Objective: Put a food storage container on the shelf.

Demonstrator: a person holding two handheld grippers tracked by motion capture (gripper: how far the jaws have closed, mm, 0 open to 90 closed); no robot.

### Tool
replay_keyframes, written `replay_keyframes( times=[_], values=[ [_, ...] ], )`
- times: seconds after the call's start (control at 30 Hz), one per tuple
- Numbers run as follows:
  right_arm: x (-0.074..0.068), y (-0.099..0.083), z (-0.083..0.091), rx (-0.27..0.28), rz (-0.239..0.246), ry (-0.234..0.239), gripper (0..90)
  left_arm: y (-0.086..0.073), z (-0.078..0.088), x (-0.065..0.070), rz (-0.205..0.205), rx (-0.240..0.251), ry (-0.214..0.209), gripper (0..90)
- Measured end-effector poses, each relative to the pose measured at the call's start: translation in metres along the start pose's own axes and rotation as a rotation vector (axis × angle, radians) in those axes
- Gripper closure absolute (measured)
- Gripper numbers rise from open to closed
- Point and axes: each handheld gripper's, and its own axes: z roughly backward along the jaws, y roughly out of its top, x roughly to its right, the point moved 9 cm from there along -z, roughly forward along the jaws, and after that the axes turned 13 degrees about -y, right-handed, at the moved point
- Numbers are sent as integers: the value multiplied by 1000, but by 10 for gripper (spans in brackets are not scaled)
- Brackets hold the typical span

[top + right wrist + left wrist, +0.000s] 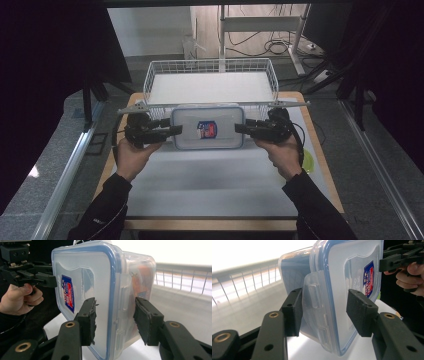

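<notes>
Food box (207, 126), clear plastic with a blue-rimmed lid and a red-and-blue sticker (207, 130) on top, hangs level between the two grippers, just in front of the near wall of the white wire basket (210, 67) at the far end of the table (210, 185). In the high view it sits square to the person, its long sides running left to right, lid facing up.

The left gripper (175, 131) reaches in from the left and takes the box by its left short end. In the left gripper view, that gripper (323, 312) straddles the edge of the box: one pad lies against the box wall just behind the clear side latch (314, 300), the other stands at the lid side. The jaws are partly spread and pinching the box rim and latch between them.

The right gripper (242, 128) comes in from the right and holds the opposite short end. In the right gripper view, that gripper (115, 317) has one pad on the lid face and one against the wall of the box, with the side latch (122, 302) between them, so it too is clamped on the box at about half spread.

Each hand (131, 155) grips its tool from below and behind, the right hand (284, 152) mirroring the left.
</notes>
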Motion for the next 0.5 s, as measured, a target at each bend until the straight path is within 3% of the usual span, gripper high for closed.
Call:
replay_keyframes(
  times=[0.5],
  values=[
    [10,61,-2,34,1,-13,531,58,3,-20,1,26,-14,486]
  ],
)
